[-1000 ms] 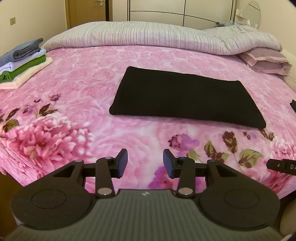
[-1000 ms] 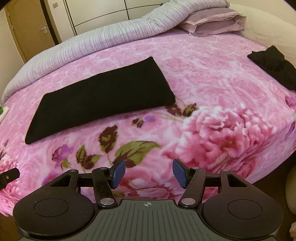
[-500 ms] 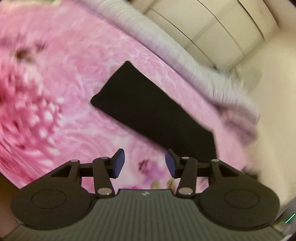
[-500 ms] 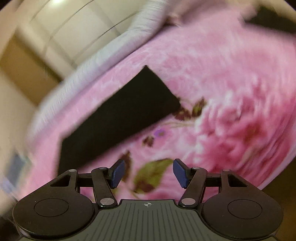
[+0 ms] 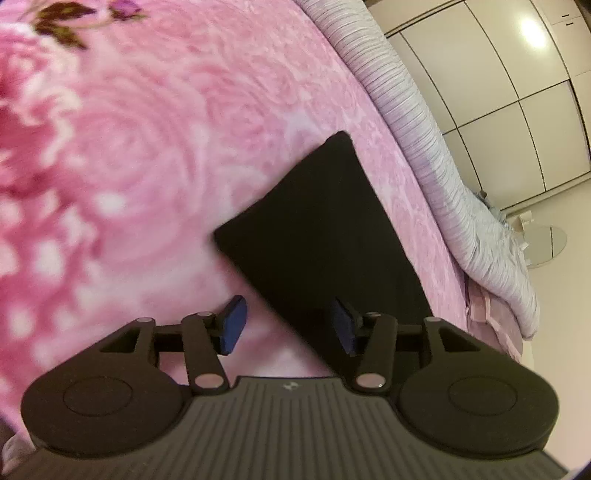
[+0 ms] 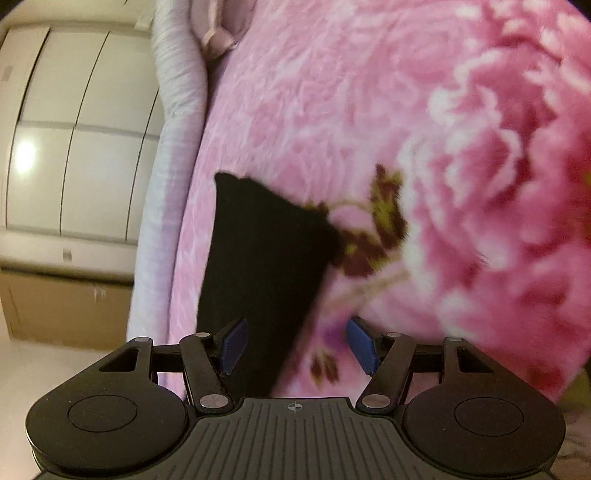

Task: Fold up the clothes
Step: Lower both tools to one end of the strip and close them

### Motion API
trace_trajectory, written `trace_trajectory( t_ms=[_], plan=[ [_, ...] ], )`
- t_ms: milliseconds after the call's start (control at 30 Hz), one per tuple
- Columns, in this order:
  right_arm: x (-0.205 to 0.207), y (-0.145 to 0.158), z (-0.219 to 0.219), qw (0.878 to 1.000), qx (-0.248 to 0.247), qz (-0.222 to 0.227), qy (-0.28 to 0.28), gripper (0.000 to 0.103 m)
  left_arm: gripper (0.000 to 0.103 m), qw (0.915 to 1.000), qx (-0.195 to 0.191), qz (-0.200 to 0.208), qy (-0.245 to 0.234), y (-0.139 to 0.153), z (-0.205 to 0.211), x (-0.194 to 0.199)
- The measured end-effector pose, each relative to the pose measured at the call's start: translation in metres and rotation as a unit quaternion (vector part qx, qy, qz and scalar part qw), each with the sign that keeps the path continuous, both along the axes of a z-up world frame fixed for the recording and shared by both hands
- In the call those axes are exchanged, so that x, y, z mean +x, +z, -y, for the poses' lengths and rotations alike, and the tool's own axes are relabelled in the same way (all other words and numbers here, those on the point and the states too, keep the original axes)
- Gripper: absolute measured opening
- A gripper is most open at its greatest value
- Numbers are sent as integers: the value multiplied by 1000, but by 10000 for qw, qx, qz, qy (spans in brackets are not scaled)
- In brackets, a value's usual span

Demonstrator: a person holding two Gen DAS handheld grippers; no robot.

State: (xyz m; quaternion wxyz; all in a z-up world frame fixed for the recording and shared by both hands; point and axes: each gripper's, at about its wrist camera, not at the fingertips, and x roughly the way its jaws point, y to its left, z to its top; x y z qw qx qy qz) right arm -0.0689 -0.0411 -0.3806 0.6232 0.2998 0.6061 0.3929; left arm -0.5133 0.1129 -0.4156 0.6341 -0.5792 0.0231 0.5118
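Left gripper [image 5: 286, 326] open, empty, hovering over near long edge of black garment [image 5: 325, 236]. Right gripper [image 6: 295, 345] likewise open over its other end. Garment lies mid-bed on pink blanket [image 5: 147, 147], already a flat strip; judged partly folded, cross-fold remaining.

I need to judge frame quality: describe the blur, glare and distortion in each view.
Left wrist: pink blanket smeared at left, black garment edges fairly crisp, glare spot on wardrobe, fisheye bending. Right wrist: blanket and garment edge blurred, wardrobe glare.
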Motion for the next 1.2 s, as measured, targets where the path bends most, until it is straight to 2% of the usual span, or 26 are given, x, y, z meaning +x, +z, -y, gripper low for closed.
trace_trajectory(
  t_ms=[133,167,200,233,267,300,367,500,600,733,933,1067,1133,1200],
  plan=[
    [0,0,-20,9994,-10,353,-58,64,51,9999,74,-108,95,-3,-13,9],
    [-1,-1,-25,9990,-13,442,-73,64,49,9998,111,-143,85,-3,-14,10],
    [-1,-1,-30,9986,-15,530,-88,58,44,9997,149,-194,77,-2,-15,11],
    [0,-2,-34,9981,-47,612,-91,33,36,9995,189,-254,59,-3,-16,11],
    [1,-6,-38,9975,-122,685,-78,26,31,9994,229,-272,20,-4,-17,9],
    [3,-9,-39,9974,-131,705,-72,23,26,9993,268,-270,-11,-5,-18,7],
    [6,-12,-35,9978,24,651,-73,18,10,9992,342,-210,-50,-5,-18,1],
    [0,3,-23,9928,126,1193,58,8,8,9968,604,-489,-192,8,-7,-3],
    [-5,10,-9,9907,146,1342,153,7,7,9927,872,-769,-329,24,10,-2],
    [-10,15,22,9893,125,1438,219,7,7,9929,869,-623,-518,32,44,-12],
    [-6,22,83,9893,36,1430,287,7,7,9920,729,-550,-870,28,108,-21],
    [-2,15,100,9902,-18,1349,357,8,8,9873,620,-925,-1132,19,120,-17],
    [0,12,104,9919,2,1223,332,10,8,9855,639,-991,-1217,26,120,-18],
    [3,10,105,9936,32,1092,294,14,9,9804,685,-1246,-1363,37,122,-17]
  ],
)
